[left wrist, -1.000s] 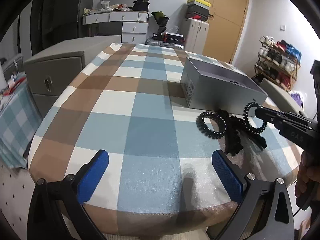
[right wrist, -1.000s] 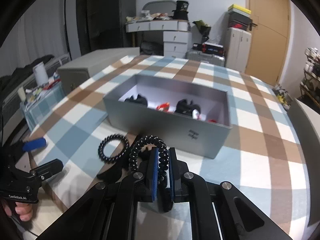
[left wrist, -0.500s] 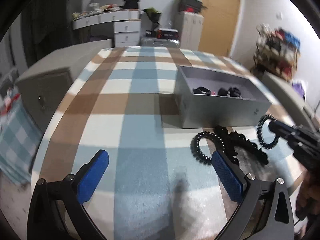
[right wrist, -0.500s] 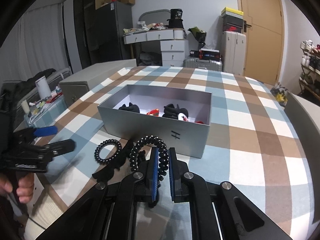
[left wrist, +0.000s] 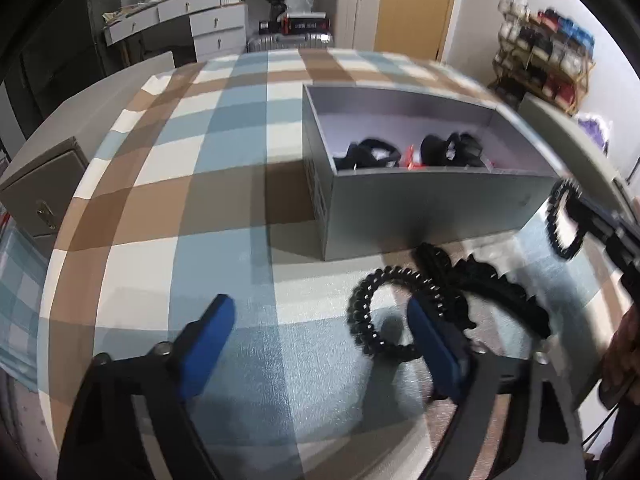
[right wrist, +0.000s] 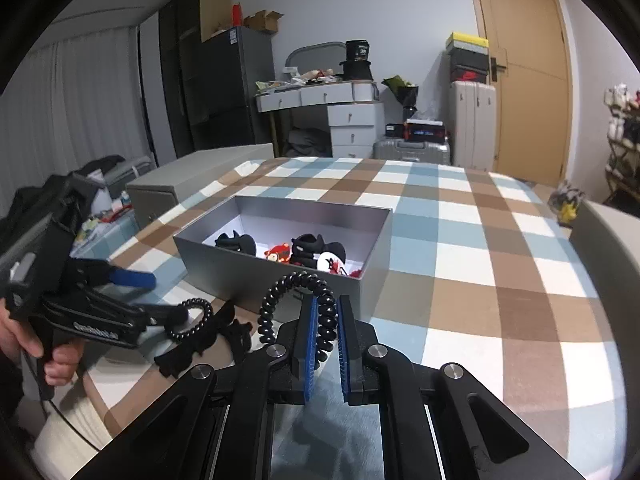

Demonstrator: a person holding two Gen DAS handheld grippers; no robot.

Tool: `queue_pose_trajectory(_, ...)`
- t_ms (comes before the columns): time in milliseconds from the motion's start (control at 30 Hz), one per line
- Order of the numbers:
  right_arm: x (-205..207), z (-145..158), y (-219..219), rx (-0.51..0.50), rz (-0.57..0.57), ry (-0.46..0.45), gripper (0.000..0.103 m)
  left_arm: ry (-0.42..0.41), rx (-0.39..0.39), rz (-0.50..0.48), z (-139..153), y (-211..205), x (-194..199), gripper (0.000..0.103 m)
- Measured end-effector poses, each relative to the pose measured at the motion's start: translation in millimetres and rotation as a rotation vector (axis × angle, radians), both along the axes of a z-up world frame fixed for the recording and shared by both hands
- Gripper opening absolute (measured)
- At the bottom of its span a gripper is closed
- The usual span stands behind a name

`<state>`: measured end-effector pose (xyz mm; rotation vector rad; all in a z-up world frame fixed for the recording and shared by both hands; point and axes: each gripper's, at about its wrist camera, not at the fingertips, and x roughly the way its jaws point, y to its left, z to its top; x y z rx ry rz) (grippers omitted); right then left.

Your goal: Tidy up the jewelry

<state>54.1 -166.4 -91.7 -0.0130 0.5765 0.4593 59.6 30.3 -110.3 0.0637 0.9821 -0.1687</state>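
Note:
My right gripper (right wrist: 325, 320) is shut on a black spiral hair tie (right wrist: 298, 306) and holds it in the air in front of the grey open box (right wrist: 240, 268); the tie also shows in the left wrist view (left wrist: 560, 220). The box (left wrist: 420, 208) holds black clips and red and white pieces. A second black spiral hair tie (left wrist: 394, 312) and a black toothed hair clip (left wrist: 496, 292) lie on the checked cloth in front of the box. My left gripper (left wrist: 320, 332) is open, its right finger over that second tie.
The table carries a blue, brown and white checked cloth (right wrist: 480, 248). A grey cabinet (left wrist: 48, 192) stands left of the table. White drawers, a suitcase and a door are at the back, a shoe rack (left wrist: 548, 52) at the right.
My left gripper has moved forward and right, toward the spiral tie on the cloth. My right gripper has lifted its tie higher, nearer the box.

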Motion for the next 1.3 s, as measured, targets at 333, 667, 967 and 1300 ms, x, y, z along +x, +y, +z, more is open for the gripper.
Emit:
queue_pose_trajectory(333, 15, -1, -26, 0.167, 0.0, 0.053, 0.009, 0.048, 0.047, -0.062, 5, -17, 5, 0.038)
queue_pose_trajectory(667, 6, 2, -28, 0.192, 0.016, 0.006, 0.009, 0.094, 0.061, -0.079, 7, -32, 6, 0.005)
queue_pose_trajectory(967, 4, 4, -33, 0.216, 0.003, -0.023, 0.009, 0.119, 0.024, -0.024, 11, -23, -5, 0.005)
queue_pose_trajectory(1300, 8, 5, -39, 0.253, -0.023, 0.012, 0.009, 0.025, -0.008, 0.032, 49, -16, -20, 0.005)
